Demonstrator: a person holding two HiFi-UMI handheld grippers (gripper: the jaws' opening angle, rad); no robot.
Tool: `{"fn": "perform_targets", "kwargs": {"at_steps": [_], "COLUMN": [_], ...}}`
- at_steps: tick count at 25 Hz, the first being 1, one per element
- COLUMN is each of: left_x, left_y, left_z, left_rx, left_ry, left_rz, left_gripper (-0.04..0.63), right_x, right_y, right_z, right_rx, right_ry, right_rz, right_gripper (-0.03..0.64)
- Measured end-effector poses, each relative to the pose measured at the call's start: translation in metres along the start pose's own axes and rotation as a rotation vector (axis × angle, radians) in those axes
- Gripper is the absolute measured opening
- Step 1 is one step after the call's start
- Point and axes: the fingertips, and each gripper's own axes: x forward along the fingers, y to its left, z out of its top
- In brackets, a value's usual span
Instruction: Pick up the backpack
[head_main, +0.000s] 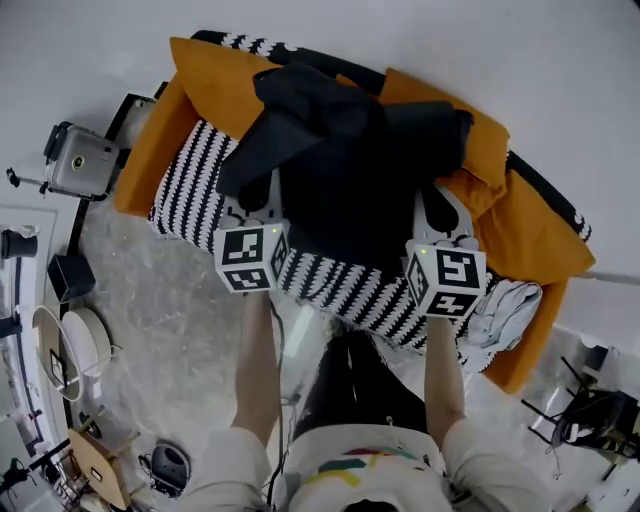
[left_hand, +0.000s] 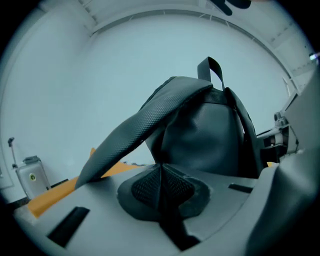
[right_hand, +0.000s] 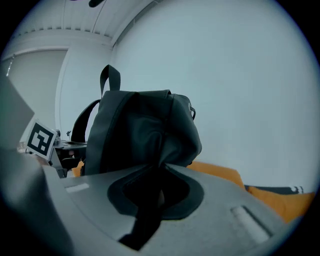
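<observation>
Person's forearms (head_main: 258, 360) nearest, stretched forward side by side. Left tongs (head_main: 262, 200) clenched on mesh-lined shoulder strap (left_hand: 135, 132). Black backpack (head_main: 340, 165) hangs between both tongs, above orange sofa (head_main: 215, 85) and striped throw (head_main: 190, 185), apparently clear of cushions. Right tongs (head_main: 440, 205) clenched on fold of bag's body. Two-sided hold likely keeps load level. Around: camera on stand (head_main: 80, 160) at left, floor clutter (head_main: 80, 350) below it, white cloth (head_main: 505, 310) at sofa's right end. Nothing seen blocking way upward.

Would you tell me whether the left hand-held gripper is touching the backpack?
Touching. The left gripper view shows the left hand-held gripper with its jaws shut on the mesh fabric of the backpack.
</observation>
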Motion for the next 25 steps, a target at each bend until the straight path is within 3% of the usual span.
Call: {"fn": "perform_targets", "kwargs": {"at_steps": [8, 12, 17, 25], "left_x": [-0.080, -0.130, -0.177, -0.231], "left_y": [-0.014, -0.028, -0.064, -0.098], "left_z": [0.201, 0.274, 0.309, 0.303], "left_rx": [0.116, 0.159, 0.210, 0.238], "left_ry": [-0.254, -0.405, -0.482, -0.529], "left_rz": [0.046, 0.078, 0.105, 0.146], "left_gripper": [0.023, 0.023, 0.023, 0.023], "right_x": [-0.065, -0.110, -0.158, -0.213], "right_y": [0.000, 0.005, -0.004, -0.002], "right_z": [0.175, 0.236, 0.268, 0.254], "right_rx": [-0.054, -0.078, -0.092, -0.080], "right_ry": [-0.278, -0.402, -0.497, -0.536], "right_rz": [-0.003, -0.007, -0.009, 0.021], "right_gripper": [0.034, 0.034, 0.034, 0.034]}}
